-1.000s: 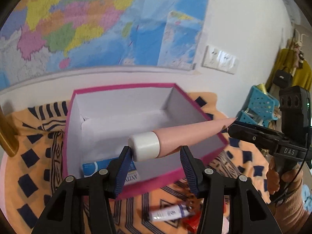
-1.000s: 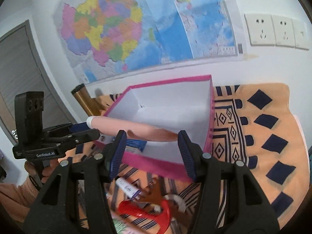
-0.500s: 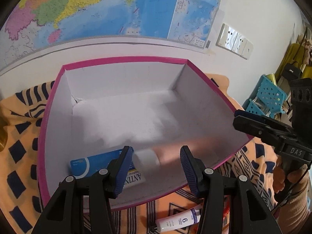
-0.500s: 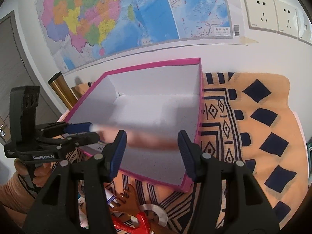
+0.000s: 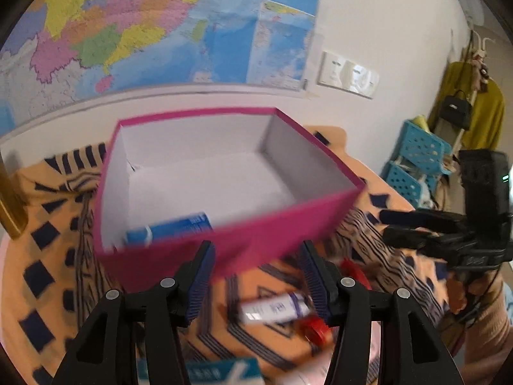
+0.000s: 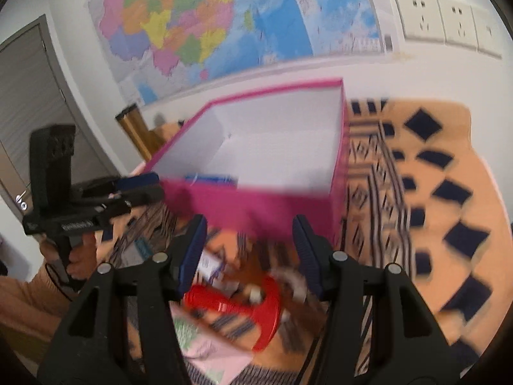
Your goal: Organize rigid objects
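Pink on the outside and white inside, the box (image 5: 282, 221) sits on an orange cloth (image 6: 449, 192) with dark blue diamonds. A blue packet (image 5: 170, 229) lies inside it, close to the near wall. In front of the box, loose things lie on the cloth: a white tube (image 5: 275, 309) and a red tool (image 6: 243, 304), both blurry. The left gripper (image 5: 256, 279) hangs over the tube with nothing between its jaws, which have just been opening wider. The right gripper (image 6: 247, 253) hangs above the red tool, its jaws apart and gripping nothing. The near wall of the box stands between both grippers and the packet. A big colourful map (image 5: 160, 25) hangs on the white wall behind. Blue baskets (image 5: 413, 166) stand at the side.
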